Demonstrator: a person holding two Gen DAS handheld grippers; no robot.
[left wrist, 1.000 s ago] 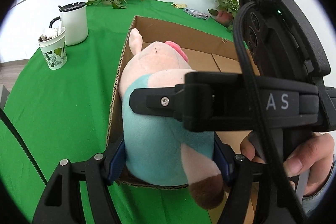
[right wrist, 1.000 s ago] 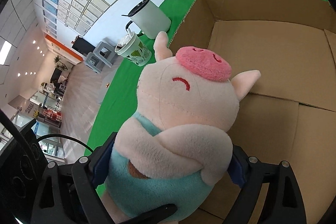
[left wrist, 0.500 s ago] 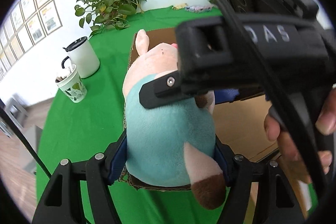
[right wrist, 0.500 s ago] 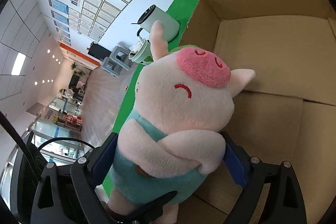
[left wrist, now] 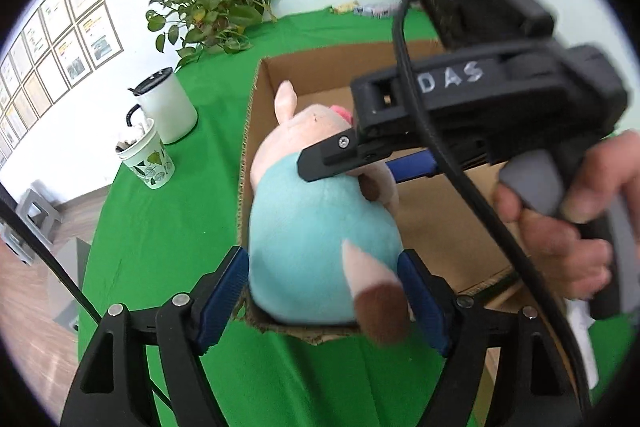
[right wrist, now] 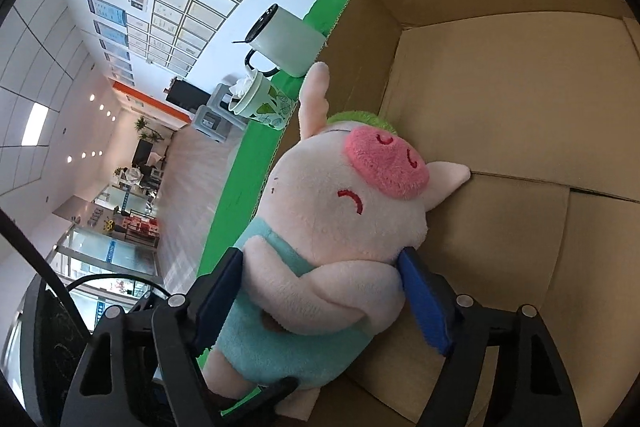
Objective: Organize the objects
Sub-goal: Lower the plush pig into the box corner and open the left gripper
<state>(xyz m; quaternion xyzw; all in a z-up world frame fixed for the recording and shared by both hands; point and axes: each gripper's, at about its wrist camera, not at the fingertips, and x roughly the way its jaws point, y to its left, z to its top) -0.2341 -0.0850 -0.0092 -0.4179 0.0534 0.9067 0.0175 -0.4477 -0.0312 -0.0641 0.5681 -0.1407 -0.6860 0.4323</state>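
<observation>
A plush pig (left wrist: 320, 227) with a pink face and a light blue outfit is held over the near left corner of an open cardboard box (left wrist: 452, 219). My left gripper (left wrist: 324, 291) is shut on its lower body. My right gripper (right wrist: 320, 291) is shut on its middle from the other side; it shows in the left wrist view (left wrist: 348, 155) across the pig's chest. In the right wrist view the pig (right wrist: 340, 227) leans against the box's left wall (right wrist: 360, 39), head up. A green plush thing (right wrist: 360, 117) peeks out behind its head.
The box stands on a green cloth-covered table (left wrist: 168, 227). A white lidded mug (left wrist: 166, 105) and a leaf-print paper cup (left wrist: 146, 159) stand left of the box. A potted plant (left wrist: 208, 11) stands at the back. Small packets (left wrist: 360, 9) lie at the far edge.
Both grippers have tilted with the pig still clamped between them. The right gripper has swung up and to the right in the left wrist view; the pig sits lower against the box's left wall.
</observation>
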